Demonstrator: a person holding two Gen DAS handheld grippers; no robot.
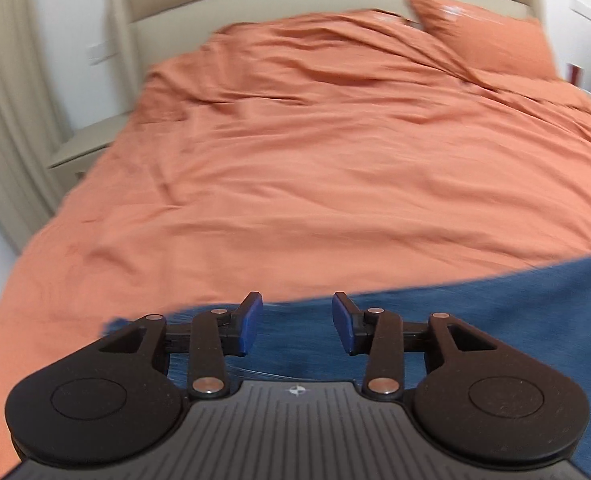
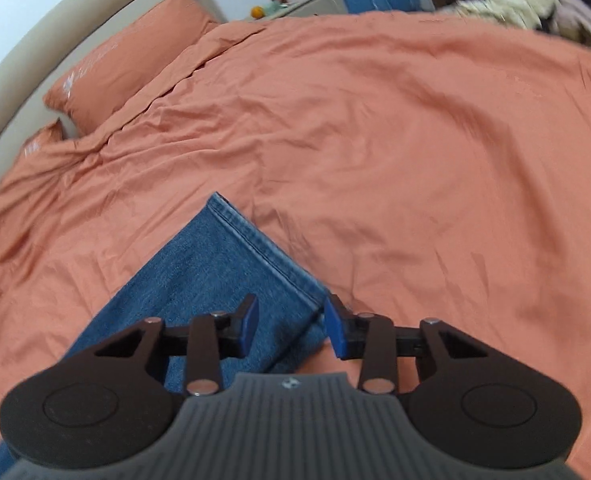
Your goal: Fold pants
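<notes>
Hovering over the near edge of the bed (image 1: pixel 295 160), the left gripper (image 1: pixel 297 322) has its 2 blue pads spread, with nothing between them. Blue jeans (image 1: pixel 475 312) lie on the bed's orange cover directly under and to the right of it; that view is blurred, so which part of the jeans this is cannot be told. Further right, the right gripper (image 2: pixel 291 324) is also spread, its pads either side of a hem corner of the jeans, not yet closed on it. At least 2 denim layers show below that hem, so the legs may already be stacked, though that is a guess. Judging from the long flat leg, the shortening folds are left to do. Pillows (image 2: pixel 127 56) lie at the bed's far head end, well apart from the jeans.
</notes>
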